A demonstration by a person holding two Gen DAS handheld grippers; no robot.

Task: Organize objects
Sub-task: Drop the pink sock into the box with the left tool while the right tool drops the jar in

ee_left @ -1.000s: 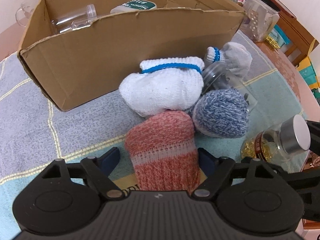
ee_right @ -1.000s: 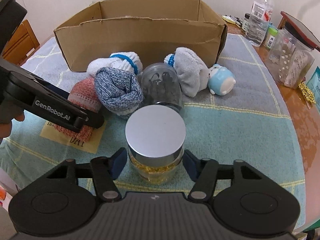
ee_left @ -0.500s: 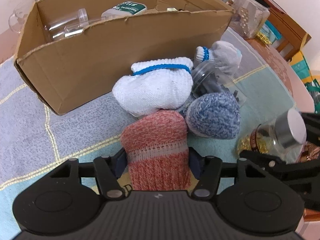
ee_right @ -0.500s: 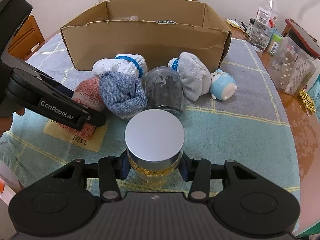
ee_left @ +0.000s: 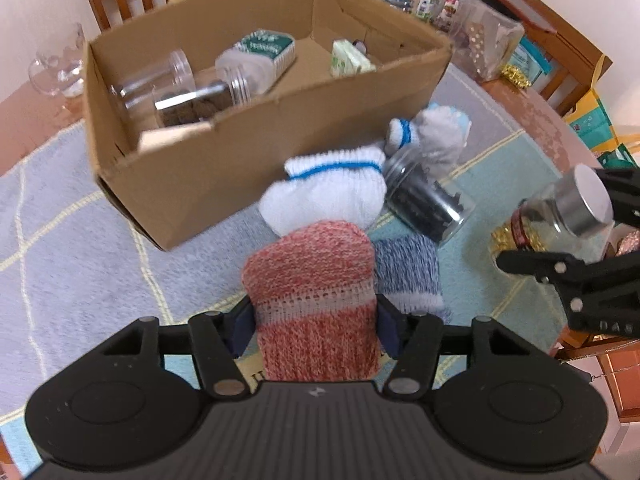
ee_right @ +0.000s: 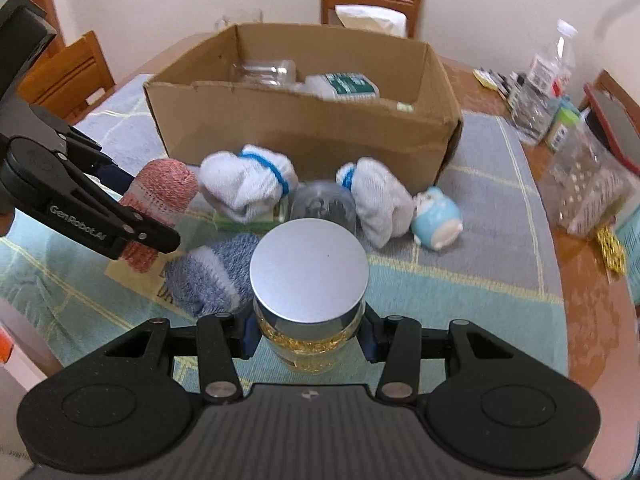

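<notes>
My left gripper (ee_left: 316, 330) is shut on a rolled red knit sock (ee_left: 312, 292), lifted off the cloth; in the right wrist view that sock (ee_right: 160, 192) hangs at the left. My right gripper (ee_right: 308, 336) is shut on a glass jar with a silver lid (ee_right: 309, 270) holding golden bits, also raised. The open cardboard box (ee_left: 224, 160) stands behind, with clear jars and a green-labelled bottle inside. On the cloth lie a blue knit sock (ee_right: 208, 276), a white sock with a blue band (ee_right: 248, 184), a grey-white sock (ee_right: 380, 196) and a clear jar of dark pieces (ee_left: 428, 200).
A small light-blue figurine (ee_right: 438, 220) lies right of the socks. A clear lidded container (ee_right: 592, 184), bottles (ee_right: 548, 76) and small jars crowd the table's right side. Wooden chairs (ee_right: 370, 0) stand behind the box. A tan card (ee_right: 132, 272) lies under where the sock was.
Both grippers closed, the left on the red sock and the right on the silver-lidded jar, and both rose with them. The box's inside came into view, and the blue sock slumped.
</notes>
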